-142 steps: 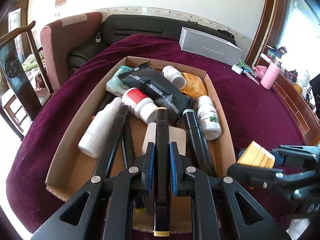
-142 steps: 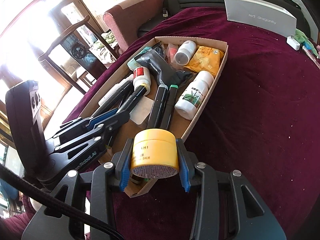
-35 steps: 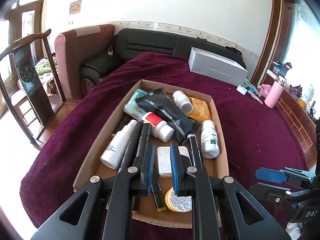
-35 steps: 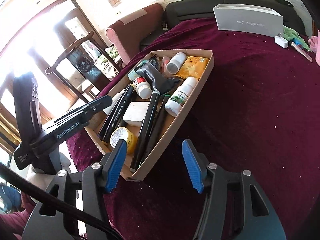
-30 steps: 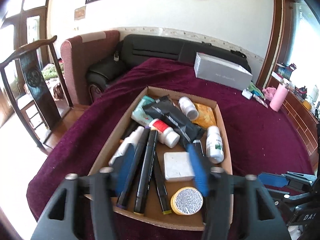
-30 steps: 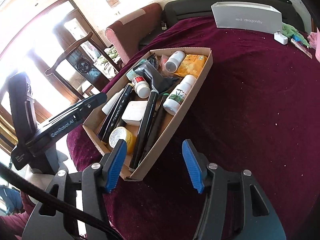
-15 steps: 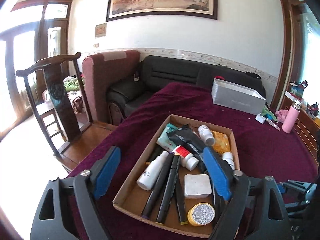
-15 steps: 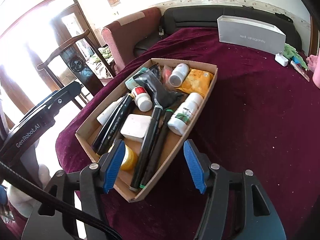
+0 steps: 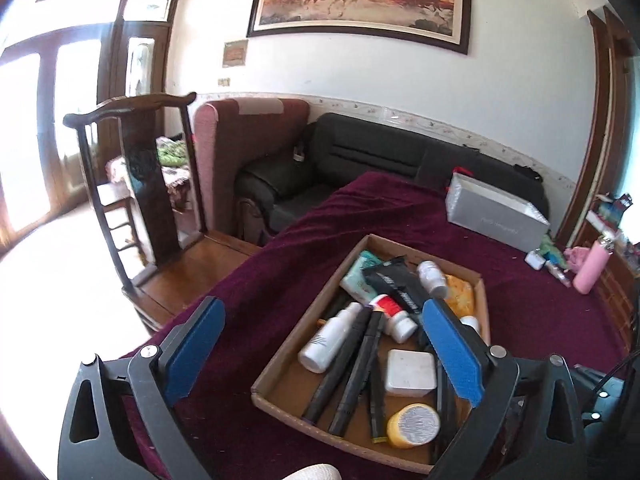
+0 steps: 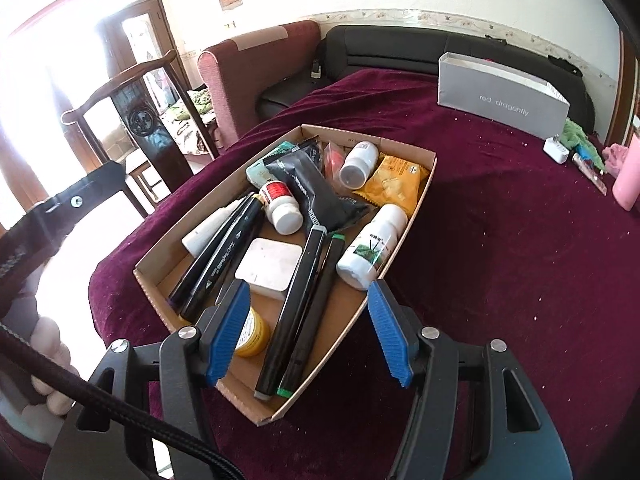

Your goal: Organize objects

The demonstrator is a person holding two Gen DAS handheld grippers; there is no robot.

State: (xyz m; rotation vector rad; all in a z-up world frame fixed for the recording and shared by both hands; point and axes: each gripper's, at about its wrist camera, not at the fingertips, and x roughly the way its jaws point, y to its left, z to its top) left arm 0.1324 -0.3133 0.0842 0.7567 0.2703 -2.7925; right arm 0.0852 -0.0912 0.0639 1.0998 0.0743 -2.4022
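With the left gripper (image 9: pixel 320 356) opening empty and the right gripper (image 10: pixel 308 332) spread empty, the crowded cardboard box (image 10: pixel 416 200) on the cloth could perhaps be knocked by a careless reach.

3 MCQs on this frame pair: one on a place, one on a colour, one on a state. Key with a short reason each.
1. Where is the yellow jar?
A. on the cloth
B. in the cardboard box, near end
C. in the right gripper

2. What colour is the bottle at the table's far right?
A. pink
B. green
C. black

3. What is between the left gripper jaws?
A. a marker
B. the jar
C. nothing

Key: B, it lies by the box's near wall; A, its body is pink; C, the jaws are opening with nothing between the pads.
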